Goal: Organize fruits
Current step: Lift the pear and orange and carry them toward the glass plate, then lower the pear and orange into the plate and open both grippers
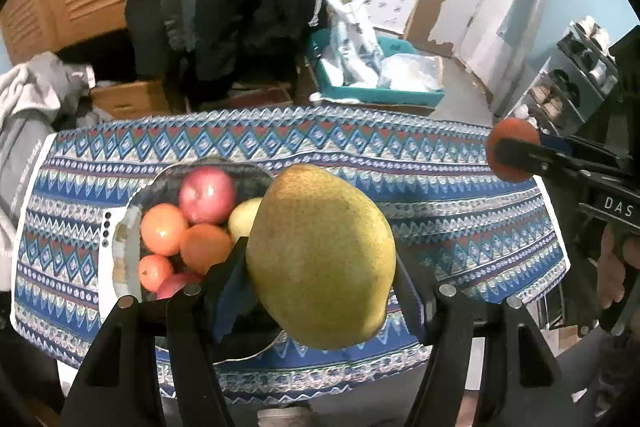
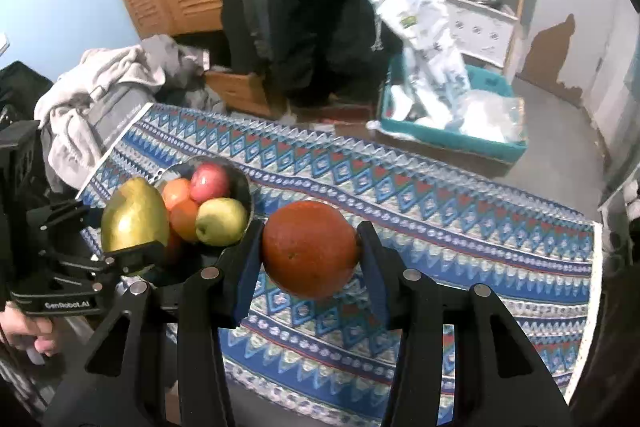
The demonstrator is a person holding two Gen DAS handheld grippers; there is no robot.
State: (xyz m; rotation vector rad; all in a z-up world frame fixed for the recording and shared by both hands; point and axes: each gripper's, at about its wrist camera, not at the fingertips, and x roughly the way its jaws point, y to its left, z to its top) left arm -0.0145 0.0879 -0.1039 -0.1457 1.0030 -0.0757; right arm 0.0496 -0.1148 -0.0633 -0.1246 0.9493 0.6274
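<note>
So the left gripper (image 1: 320, 267) has its jaws pinching a pear (image 1: 320, 255) just above the bowl (image 2: 240, 187) of fruit on the bench (image 2: 440, 227). Right gripper (image 2: 310, 259) jaws are clamped on an orange (image 2: 310, 251), held over the cloth beside the bowl.

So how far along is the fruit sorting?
Done: the bowl already holds apples and oranges. In hand: the left gripper grips a mango beside the bowl; the right gripper grips an orange above the cloth. Left: placing both.
</note>
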